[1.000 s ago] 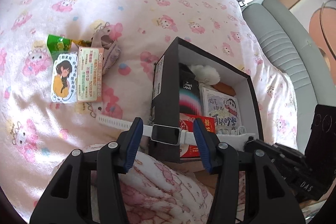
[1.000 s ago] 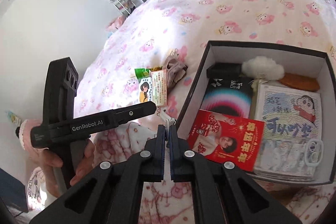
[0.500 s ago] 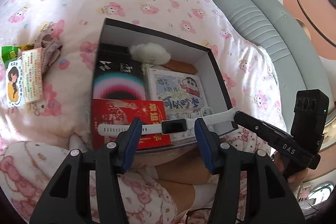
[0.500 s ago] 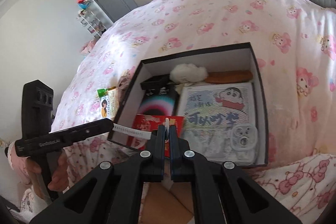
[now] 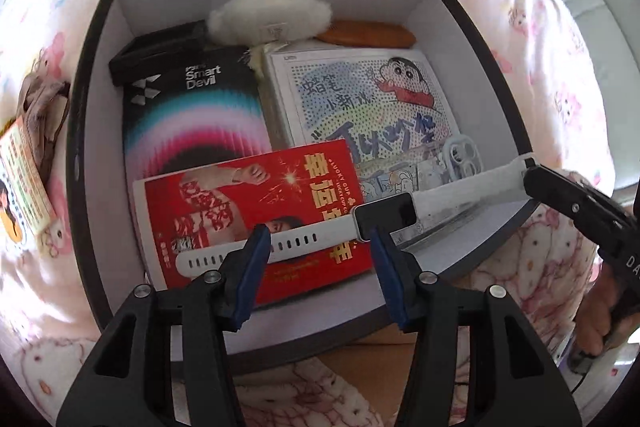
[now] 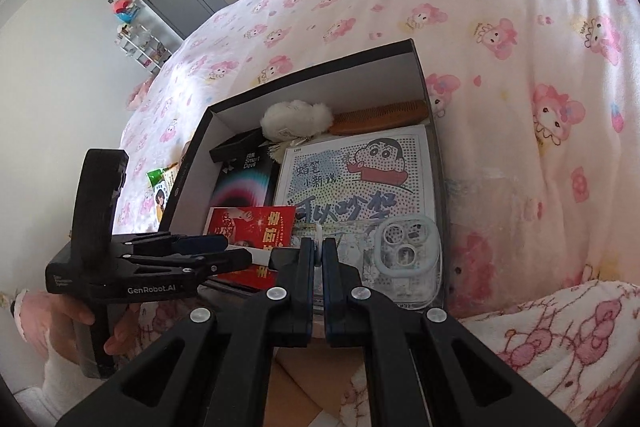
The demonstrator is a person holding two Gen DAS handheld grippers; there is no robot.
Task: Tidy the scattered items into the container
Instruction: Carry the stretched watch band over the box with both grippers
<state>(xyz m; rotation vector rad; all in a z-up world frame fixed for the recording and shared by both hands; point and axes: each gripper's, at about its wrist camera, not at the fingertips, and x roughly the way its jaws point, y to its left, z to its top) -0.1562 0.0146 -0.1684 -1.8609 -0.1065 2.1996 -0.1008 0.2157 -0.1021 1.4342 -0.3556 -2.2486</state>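
Watch (image 5: 384, 217) is hanging over the box (image 5: 86, 107) right now, stretched sideways across its 6 o'clock end, above the red booklet (image 5: 256, 203). The right gripper (image 6: 319, 259) is pinched tight on one strap end, way over at 3 o'clock in the left view. The left gripper (image 5: 316, 247) stands wide with the strap running between its pads; they look just beside the band, not squeezing it, so I'd say the right one is doing all the holding. To do this bit well, I'd keep the left clear, lower the right until the loose end lands on the booklet, then let go low so it doesn't bounce out. Watch the near wall, since the strap end sits right above the rim at about 4 o'clock. Still on the bed (image 5: 500, 7) outside, around 9 o'clock: the cards (image 5: 24, 187) and a crumpled cloth (image 5: 40, 99), so plenty left after this.
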